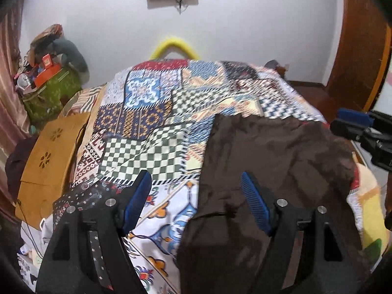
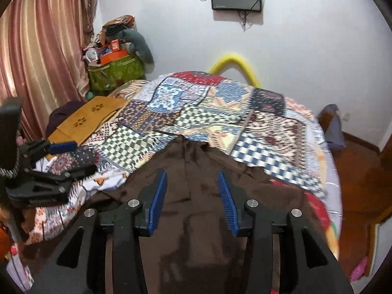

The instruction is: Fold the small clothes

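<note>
A dark brown garment (image 1: 269,152) (image 2: 191,161) lies spread on the near part of a bed with a patchwork cover (image 1: 152,112) (image 2: 196,107). My left gripper (image 1: 195,175) hovers open over the garment's left edge with nothing between its blue pads. It also shows at the left in the right wrist view as the left gripper (image 2: 61,156). My right gripper (image 2: 192,174) is open above the middle of the brown garment, its pads clear of the cloth. A small dark patterned cloth (image 1: 80,196) (image 2: 80,156) lies at the bed's left side.
A yellow-brown wooden board (image 1: 49,152) (image 2: 85,115) rests on the bed's left edge. Behind it stands a green bag (image 1: 49,90) (image 2: 115,71) piled with clutter, beside a pink curtain (image 2: 36,49). A yellow hoop (image 1: 174,46) rises behind the bed. A wooden door (image 1: 355,49) is at the right.
</note>
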`<state>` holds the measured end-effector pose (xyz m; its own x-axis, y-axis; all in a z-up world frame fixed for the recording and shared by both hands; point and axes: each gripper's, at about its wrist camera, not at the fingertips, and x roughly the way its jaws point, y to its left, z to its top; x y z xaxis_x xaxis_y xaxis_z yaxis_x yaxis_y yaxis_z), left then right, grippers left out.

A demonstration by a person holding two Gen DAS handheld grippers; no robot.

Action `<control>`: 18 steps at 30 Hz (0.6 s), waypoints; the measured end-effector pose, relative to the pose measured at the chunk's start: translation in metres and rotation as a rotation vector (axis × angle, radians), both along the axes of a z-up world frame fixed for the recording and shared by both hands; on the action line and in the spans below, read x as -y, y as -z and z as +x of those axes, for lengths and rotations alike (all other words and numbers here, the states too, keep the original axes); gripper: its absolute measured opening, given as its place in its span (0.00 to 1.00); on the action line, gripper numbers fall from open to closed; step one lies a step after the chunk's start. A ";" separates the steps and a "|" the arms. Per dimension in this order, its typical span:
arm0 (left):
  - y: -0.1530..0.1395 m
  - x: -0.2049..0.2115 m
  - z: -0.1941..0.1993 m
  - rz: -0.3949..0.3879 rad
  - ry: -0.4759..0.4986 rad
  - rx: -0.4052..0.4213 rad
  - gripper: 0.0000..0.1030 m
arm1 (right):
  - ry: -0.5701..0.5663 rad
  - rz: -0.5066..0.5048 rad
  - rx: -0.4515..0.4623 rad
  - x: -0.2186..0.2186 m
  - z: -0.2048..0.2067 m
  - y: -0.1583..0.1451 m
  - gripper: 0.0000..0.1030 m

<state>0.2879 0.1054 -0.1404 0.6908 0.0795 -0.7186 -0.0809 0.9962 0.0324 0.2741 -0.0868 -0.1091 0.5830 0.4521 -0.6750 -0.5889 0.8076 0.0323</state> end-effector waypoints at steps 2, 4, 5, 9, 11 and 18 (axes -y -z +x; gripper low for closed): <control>-0.005 0.010 -0.004 0.006 0.015 0.002 0.75 | 0.022 -0.010 0.013 0.012 -0.006 -0.002 0.39; -0.007 0.018 -0.005 0.002 0.025 -0.004 0.76 | 0.043 -0.023 0.024 0.025 -0.012 -0.003 0.40; -0.006 0.023 -0.003 -0.001 0.034 -0.015 0.77 | 0.059 -0.031 0.032 0.033 -0.015 -0.002 0.40; 0.003 0.037 0.001 0.002 0.035 -0.057 0.77 | 0.105 -0.066 0.025 0.062 -0.019 0.007 0.41; 0.009 0.044 0.005 -0.022 0.040 -0.078 0.77 | 0.132 -0.085 0.014 0.079 -0.019 0.012 0.41; 0.043 0.061 0.020 -0.061 0.066 -0.185 0.77 | 0.253 -0.126 -0.054 0.140 -0.013 0.040 0.41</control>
